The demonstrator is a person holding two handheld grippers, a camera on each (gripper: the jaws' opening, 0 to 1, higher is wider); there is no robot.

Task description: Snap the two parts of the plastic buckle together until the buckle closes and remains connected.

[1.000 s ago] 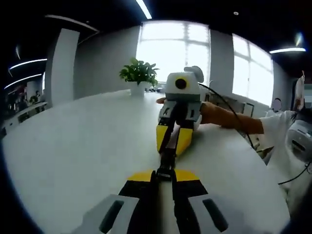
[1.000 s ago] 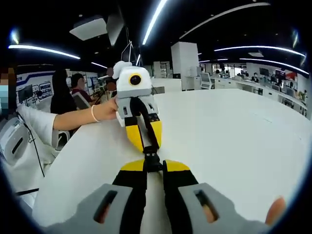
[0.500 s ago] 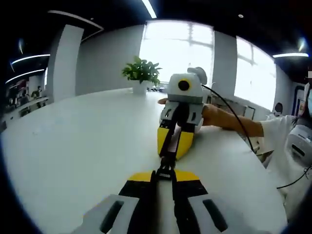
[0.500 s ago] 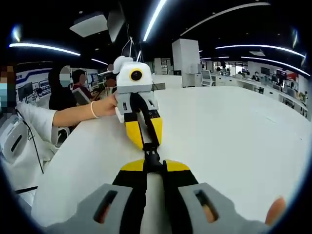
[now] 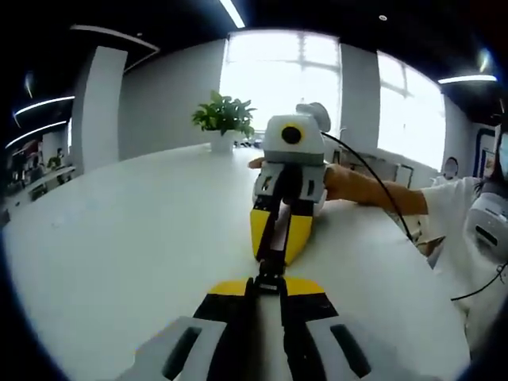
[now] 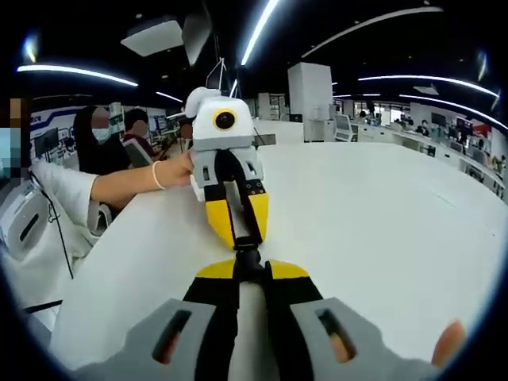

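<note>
Black plastic buckle (image 5: pixel 270 270) hung between two facing yellow-tipped claws above the white round surface (image 5: pixel 135 238), left claw (image 5: pixel 268 287) pinching one end, right claw (image 6: pixel 248 268) pinching the other, green potted plant (image 5: pixel 225 121) behind.

Blown-out windows (image 5: pixel 317 87) glare at 12 o'clock in the left gripper view. Ceiling strip lights (image 6: pixel 262 24) streak overhead in the right one; edges bend and darken
</note>
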